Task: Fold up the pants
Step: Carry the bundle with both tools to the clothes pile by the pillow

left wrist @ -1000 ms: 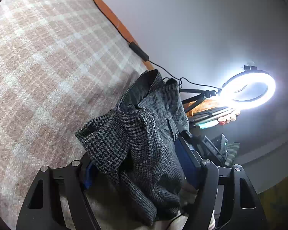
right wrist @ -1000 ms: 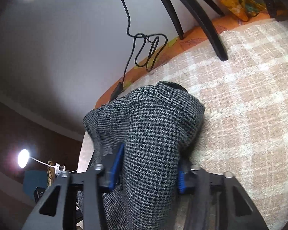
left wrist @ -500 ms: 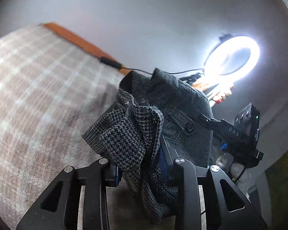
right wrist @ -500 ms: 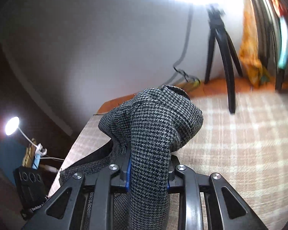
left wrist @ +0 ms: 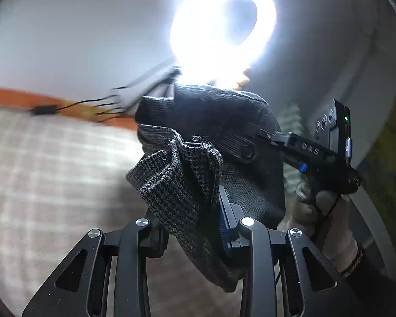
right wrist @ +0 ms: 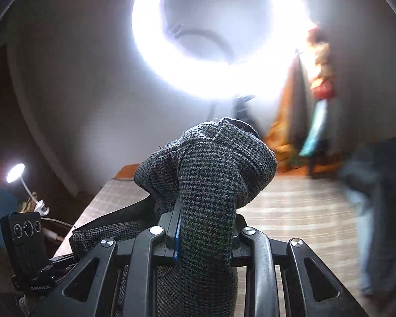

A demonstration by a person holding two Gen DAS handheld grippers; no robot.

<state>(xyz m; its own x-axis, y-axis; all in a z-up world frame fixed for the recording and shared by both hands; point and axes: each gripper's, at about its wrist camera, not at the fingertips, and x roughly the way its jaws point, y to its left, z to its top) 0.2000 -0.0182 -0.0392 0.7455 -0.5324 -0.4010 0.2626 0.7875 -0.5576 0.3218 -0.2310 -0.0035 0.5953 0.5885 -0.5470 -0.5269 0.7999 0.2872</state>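
Change: both wrist views have tilted up since a second ago; the ring light [left wrist: 221,26] now fills 12 o'clock.
Pants [left wrist: 198,163]: grey houndstooth, lifted above the plaid blanket [left wrist: 52,171].
Left gripper [left wrist: 195,227]: clamped on a bunched fold.
Right gripper [right wrist: 206,232]: clamped on another fold.
Desk lamp [right wrist: 15,173]: 9 o'clock, right view.

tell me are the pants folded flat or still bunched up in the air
Bunched and lifted. The pants hang crumpled from both shut claws, left claw and right claw, above the blanket.
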